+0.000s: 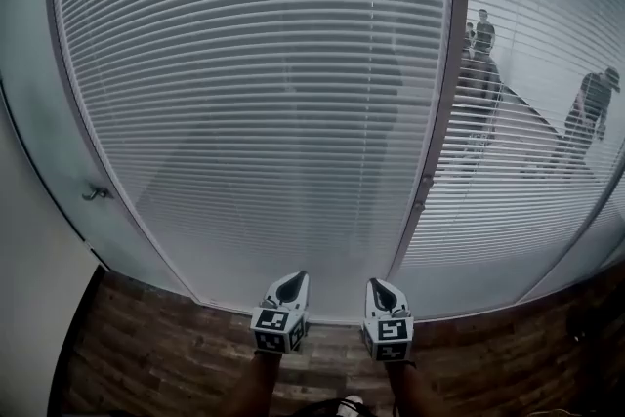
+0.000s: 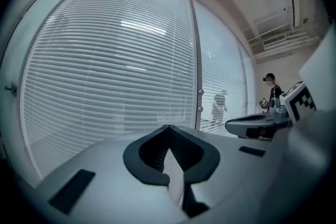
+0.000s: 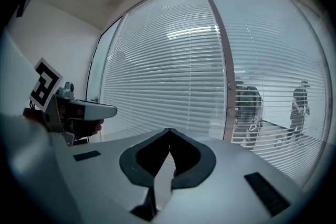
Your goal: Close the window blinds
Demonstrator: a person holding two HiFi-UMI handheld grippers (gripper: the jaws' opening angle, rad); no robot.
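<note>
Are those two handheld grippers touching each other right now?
Apart. The head view shows the left gripper and the right gripper side by side, with a strip of the window blinds showing between them.

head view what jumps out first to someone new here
White horizontal slatted blinds fill the big left pane, nearly opaque. Right of the grey vertical frame post, the right pane's blinds are open enough to show people beyond. At the bottom, the left claw and right claw sit shut, empty.
</note>
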